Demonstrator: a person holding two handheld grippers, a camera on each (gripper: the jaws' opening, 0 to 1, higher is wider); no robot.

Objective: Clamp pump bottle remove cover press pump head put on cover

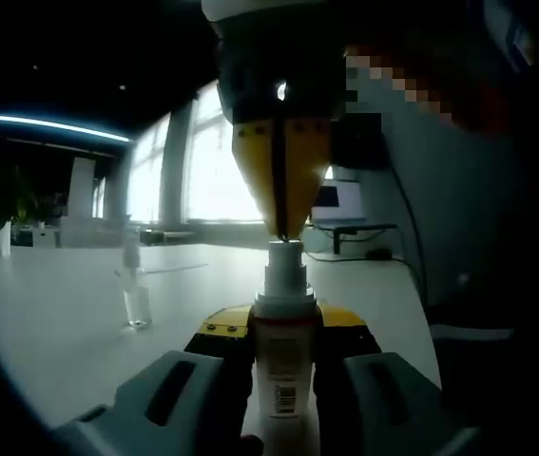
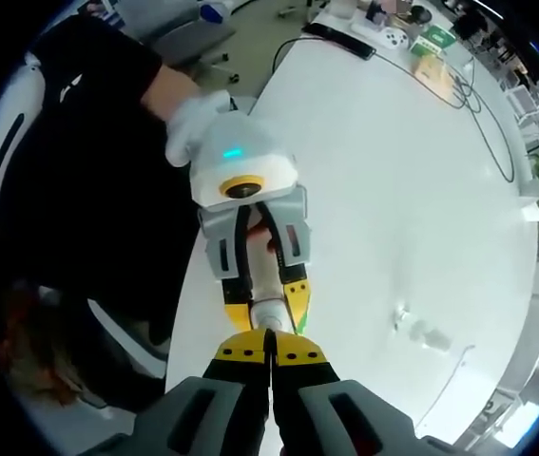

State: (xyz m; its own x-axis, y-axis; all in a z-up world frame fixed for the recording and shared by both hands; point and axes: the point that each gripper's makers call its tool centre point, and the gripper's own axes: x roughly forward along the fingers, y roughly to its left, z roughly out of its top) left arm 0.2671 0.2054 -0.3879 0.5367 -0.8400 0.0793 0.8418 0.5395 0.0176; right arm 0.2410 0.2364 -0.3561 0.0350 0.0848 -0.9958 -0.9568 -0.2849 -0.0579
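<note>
A white pump bottle (image 1: 283, 366) with a barcode label stands upright, and my left gripper (image 1: 286, 323) is shut on its body. From above, my right gripper (image 1: 285, 233) comes straight down with its yellow-tipped jaws shut, the tips resting on the pump head (image 1: 284, 256). In the right gripper view my right gripper (image 2: 269, 353) points down onto the bottle's top (image 2: 271, 311), which the left gripper (image 2: 267, 299) clamps. The clear cover (image 1: 137, 304) sits apart on the white table, also seen as a small clear cover (image 2: 419, 331) to the right.
The long white table (image 2: 393, 171) carries cables, a power strip (image 2: 345, 40) and a green box (image 2: 433, 40) at its far end. A gloved hand (image 2: 193, 128) holds the left gripper at the table's edge. A screen (image 1: 340, 201) stands by bright windows.
</note>
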